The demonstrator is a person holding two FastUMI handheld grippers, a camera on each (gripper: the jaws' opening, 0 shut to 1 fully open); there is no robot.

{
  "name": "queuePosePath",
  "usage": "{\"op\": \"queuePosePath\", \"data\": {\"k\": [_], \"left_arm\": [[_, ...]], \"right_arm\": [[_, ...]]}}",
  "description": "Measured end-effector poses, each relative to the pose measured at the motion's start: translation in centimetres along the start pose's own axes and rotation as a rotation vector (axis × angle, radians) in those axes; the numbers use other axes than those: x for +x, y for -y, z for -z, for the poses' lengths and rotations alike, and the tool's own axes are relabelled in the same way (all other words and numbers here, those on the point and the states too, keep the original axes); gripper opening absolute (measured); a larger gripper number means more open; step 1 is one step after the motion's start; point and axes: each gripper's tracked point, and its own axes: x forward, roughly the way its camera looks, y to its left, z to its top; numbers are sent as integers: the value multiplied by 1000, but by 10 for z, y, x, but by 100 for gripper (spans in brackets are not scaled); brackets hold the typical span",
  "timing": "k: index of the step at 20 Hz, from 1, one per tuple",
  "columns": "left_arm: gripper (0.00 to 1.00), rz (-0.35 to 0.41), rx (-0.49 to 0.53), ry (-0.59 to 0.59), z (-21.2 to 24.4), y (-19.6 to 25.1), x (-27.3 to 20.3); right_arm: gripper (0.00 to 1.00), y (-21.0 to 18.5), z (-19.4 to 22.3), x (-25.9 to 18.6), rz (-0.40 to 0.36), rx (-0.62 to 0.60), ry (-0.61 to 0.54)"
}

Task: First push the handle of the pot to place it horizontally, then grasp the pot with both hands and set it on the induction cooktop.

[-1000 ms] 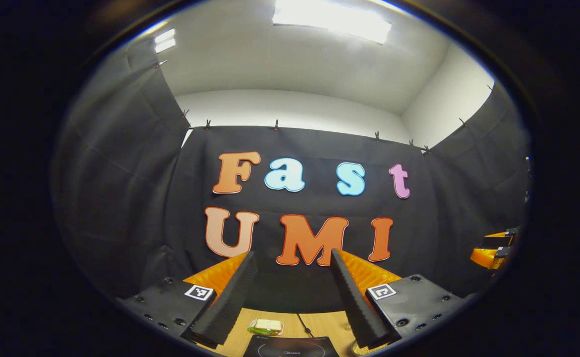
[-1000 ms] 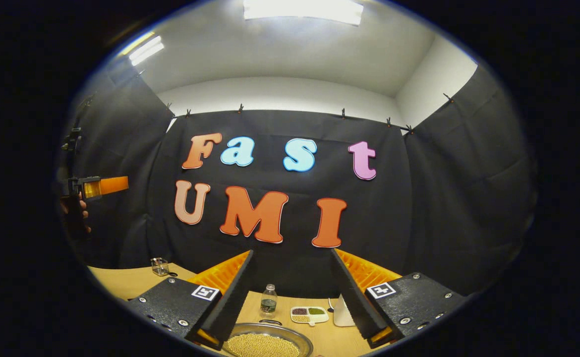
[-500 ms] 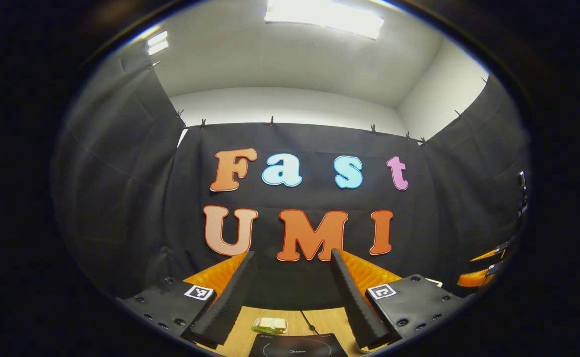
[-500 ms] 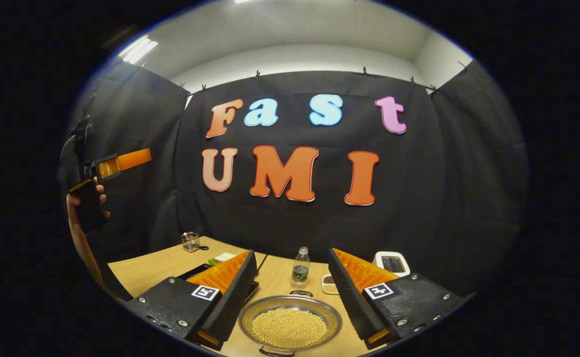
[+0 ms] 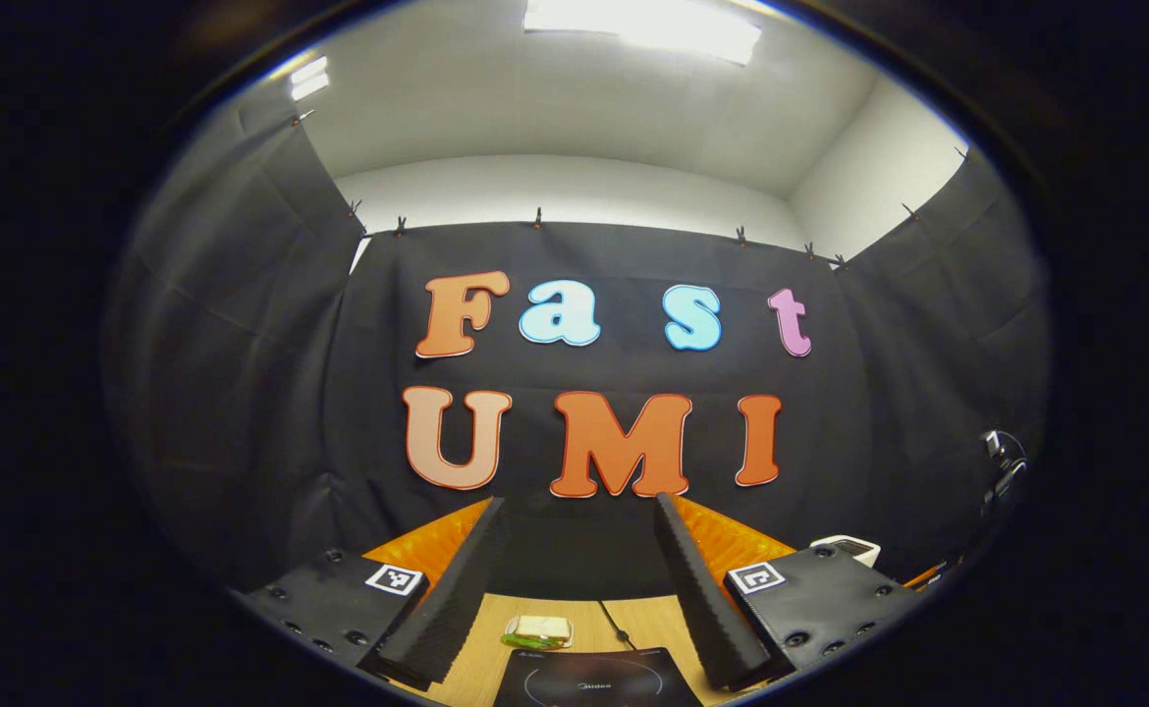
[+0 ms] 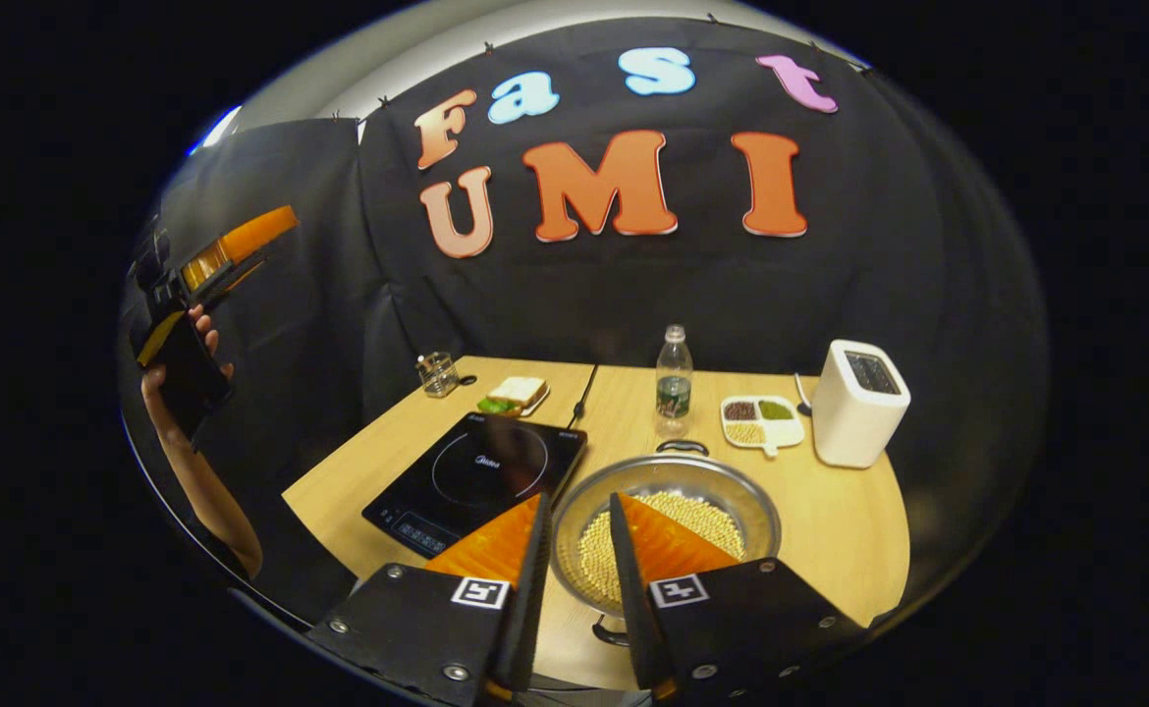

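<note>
right gripper tipped down toward pot, fingers narrowed, left gripper tilted slightly lower

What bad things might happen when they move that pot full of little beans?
The pot is heaped with loose yellow beans, so a hard push on its handle or a tilted lift might spill them. The water bottle stands upright just behind the pot and could get knocked over. The left gripper is held high, away from the table, so it has far to travel before both can lift toward the induction cooktop.
</note>
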Motion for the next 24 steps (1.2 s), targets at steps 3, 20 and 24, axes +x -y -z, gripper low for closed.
{"op": "queuePosePath", "data": {"k": [3, 20, 24], "left_arm": [[97, -7, -4, -19, 7, -4, 2], [97, -11, 16, -75, 30, -7, 3], [98, -16, 13, -84, 34, -9, 2]], "right_arm": [[19, -15, 36, 11, -81, 73, -152], [0, -22, 143, 54, -115, 175, -493], [0, -20, 162, 59, -106, 190, -550]]}}
